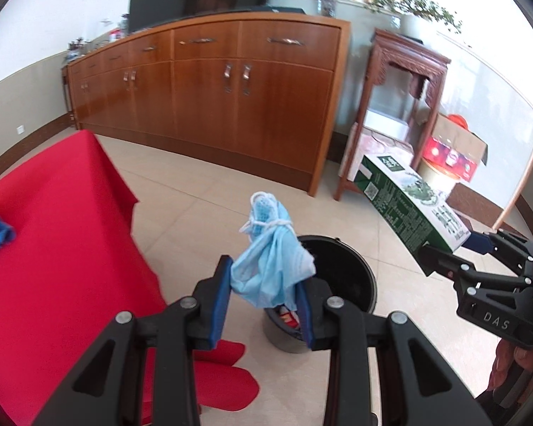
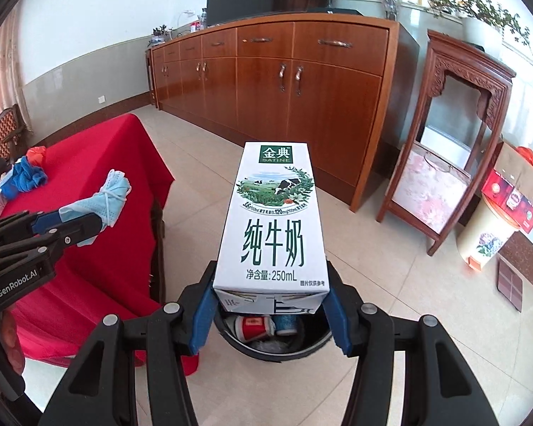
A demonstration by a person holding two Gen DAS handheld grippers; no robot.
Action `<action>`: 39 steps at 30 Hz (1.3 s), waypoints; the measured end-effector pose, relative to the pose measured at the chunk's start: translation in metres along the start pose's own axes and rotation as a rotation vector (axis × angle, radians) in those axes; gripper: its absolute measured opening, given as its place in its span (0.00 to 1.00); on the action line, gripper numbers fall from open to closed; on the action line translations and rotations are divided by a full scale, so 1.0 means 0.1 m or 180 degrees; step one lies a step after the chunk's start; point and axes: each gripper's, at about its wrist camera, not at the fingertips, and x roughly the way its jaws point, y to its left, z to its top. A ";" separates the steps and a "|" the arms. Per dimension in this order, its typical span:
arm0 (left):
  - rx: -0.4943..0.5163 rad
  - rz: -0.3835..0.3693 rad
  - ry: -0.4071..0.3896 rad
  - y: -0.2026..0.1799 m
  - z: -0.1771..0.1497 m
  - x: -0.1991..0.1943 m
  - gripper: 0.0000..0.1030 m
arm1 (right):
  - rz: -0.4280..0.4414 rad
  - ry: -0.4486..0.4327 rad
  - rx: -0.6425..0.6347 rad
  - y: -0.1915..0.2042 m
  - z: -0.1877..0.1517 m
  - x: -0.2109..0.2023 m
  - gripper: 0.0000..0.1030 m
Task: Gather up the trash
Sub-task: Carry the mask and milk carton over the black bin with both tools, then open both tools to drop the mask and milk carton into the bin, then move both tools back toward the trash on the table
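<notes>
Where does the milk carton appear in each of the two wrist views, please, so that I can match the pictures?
Left wrist view: the milk carton is at the right, tilted, held at its near end by the right claw.
Right wrist view: it fills the centre, pointing away from the camera, clamped at its near end, above the trash bin.
Shared landmark: the long wooden sideboard against the back wall appears in both views.

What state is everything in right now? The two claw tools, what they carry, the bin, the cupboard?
Left gripper: jaws shut on the mask.
Crumpled light-blue face mask: bundled, tied with its own ear loops, held above the bin.
Right gripper: jaws shut on the carton.
White-and-green milk carton: held over the bin.
Round black trash bin: open, already holding trash.
Long brown wooden sideboard: doors and drawers closed.
</notes>
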 end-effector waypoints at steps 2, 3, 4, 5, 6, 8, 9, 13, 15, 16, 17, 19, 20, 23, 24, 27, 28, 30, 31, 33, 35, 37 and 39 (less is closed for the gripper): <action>0.0031 -0.0038 0.0043 -0.08 -0.01 0.08 0.34 | -0.0008 0.0027 0.0015 -0.11 -0.08 0.03 0.55; 0.0043 -0.0061 0.0071 -0.12 -0.02 0.13 0.34 | -0.0021 0.0042 0.0016 -0.16 -0.11 0.06 0.55; 0.0049 -0.0079 0.0094 -0.14 -0.03 0.17 0.34 | -0.0023 0.0053 0.0017 -0.19 -0.13 0.08 0.55; 0.0051 -0.0093 0.0111 -0.15 -0.04 0.20 0.34 | -0.0024 0.0076 0.0018 -0.24 -0.16 0.12 0.55; 0.0049 -0.0114 0.0135 -0.17 -0.05 0.24 0.34 | -0.0029 0.0098 0.0015 -0.28 -0.19 0.16 0.55; 0.0039 -0.0160 0.0174 -0.20 -0.07 0.32 0.34 | -0.0025 0.0137 0.0003 -0.33 -0.21 0.24 0.55; 0.0036 -0.0183 0.0201 -0.23 -0.08 0.36 0.34 | -0.0017 0.0157 -0.0015 -0.36 -0.23 0.30 0.55; 0.0074 -0.0278 0.0291 -0.33 -0.10 0.54 0.34 | 0.0047 0.0238 -0.0138 -0.41 -0.30 0.49 0.55; 0.0121 -0.0310 0.0325 -0.38 -0.14 0.64 0.34 | 0.0096 0.0291 -0.0212 -0.44 -0.31 0.60 0.55; 0.0138 -0.0312 0.0368 -0.39 -0.17 0.71 0.34 | 0.0121 0.0317 -0.0228 -0.45 -0.32 0.65 0.55; 0.0145 -0.0335 0.0417 -0.39 -0.19 0.77 0.34 | 0.0157 0.0343 -0.0246 -0.48 -0.34 0.71 0.55; 0.0177 -0.0344 0.0494 -0.41 -0.23 0.91 0.34 | 0.0187 0.0386 -0.0331 -0.51 -0.39 0.84 0.55; 0.0187 -0.0343 0.0530 -0.42 -0.25 0.97 0.34 | 0.0204 0.0413 -0.0392 -0.52 -0.43 0.91 0.55; 0.0186 -0.0376 0.0647 -0.44 -0.30 1.20 0.34 | 0.0258 0.0536 -0.0519 -0.54 -0.54 1.15 0.55; 0.0209 -0.0377 0.0685 -0.45 -0.32 1.28 0.34 | 0.0273 0.0567 -0.0546 -0.53 -0.56 1.21 0.55; 0.0224 -0.0401 0.0778 -0.46 -0.36 1.46 0.35 | 0.0362 0.0730 -0.0632 -0.55 -0.62 1.49 0.56; 0.0222 -0.0402 0.0816 -0.46 -0.37 1.53 0.35 | 0.0404 0.0781 -0.0626 -0.57 -0.63 1.58 0.56; 0.0210 -0.0438 0.0859 -0.44 -0.38 1.63 0.36 | 0.0464 0.0869 -0.0615 -0.63 -0.64 1.74 0.56; 0.0197 -0.0487 0.0888 -0.44 -0.39 1.69 0.39 | 0.0499 0.0902 -0.0604 -0.65 -0.63 1.81 0.56; 0.0183 -0.0508 0.0944 -0.44 -0.42 1.81 0.75 | 0.0583 0.0957 -0.0593 -0.68 -0.63 1.93 0.58; 0.0185 -0.0328 0.0892 -0.39 -0.45 1.81 0.85 | 0.0457 0.1020 -0.0637 -0.72 -0.66 2.08 0.84; 0.0155 -0.0284 0.0898 -0.34 -0.47 1.79 0.86 | 0.0356 0.1014 -0.0594 -0.79 -0.70 2.11 0.88; 0.0128 -0.0161 0.0943 -0.29 -0.49 1.78 0.86 | 0.0266 0.1026 -0.0549 -0.87 -0.70 2.12 0.89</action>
